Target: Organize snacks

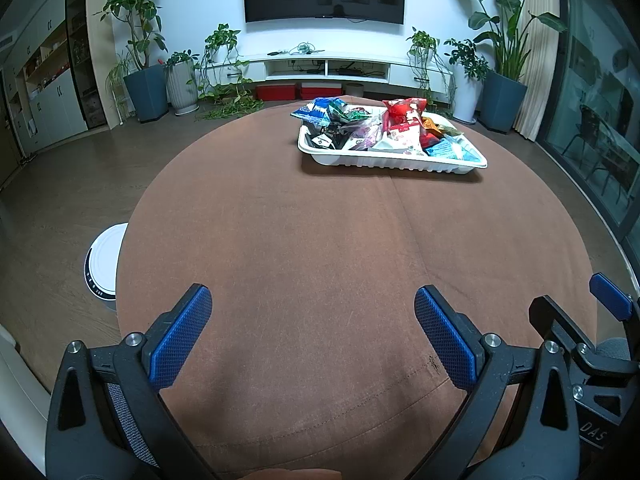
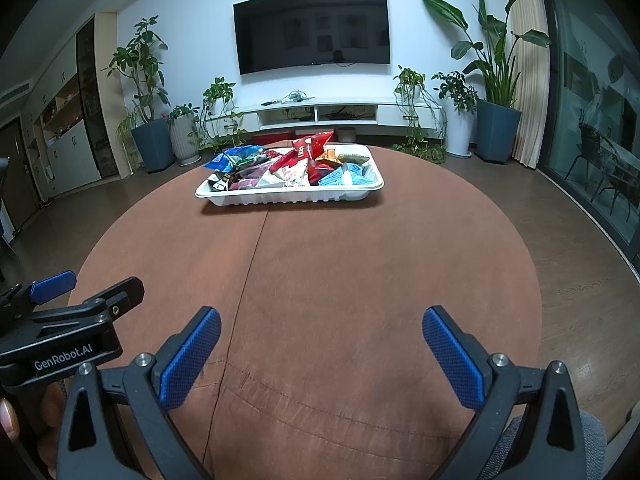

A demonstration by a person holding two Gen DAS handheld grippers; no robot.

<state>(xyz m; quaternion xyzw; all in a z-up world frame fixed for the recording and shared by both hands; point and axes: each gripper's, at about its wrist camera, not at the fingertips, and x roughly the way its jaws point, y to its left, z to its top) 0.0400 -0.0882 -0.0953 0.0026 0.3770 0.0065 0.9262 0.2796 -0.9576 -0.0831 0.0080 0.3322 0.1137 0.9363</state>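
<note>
Both tongs released, nothing grasped

Your left gripper (image 1: 313, 322) and right gripper (image 2: 321, 344) gape near; white ribbed plastic tray (image 1: 384, 159) heaped with snack packets (image 2: 296, 166) sits far – slippery packets may spill if you grab carelessly

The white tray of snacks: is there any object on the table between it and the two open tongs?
Nothing visible: only bare brown tablecloth lies between the left tongs, the right tongs and the white tray.

snacks (image 2: 294, 166) lie in a tray (image 2: 288, 199) on the table's (image 2: 320, 272) far side.
</note>
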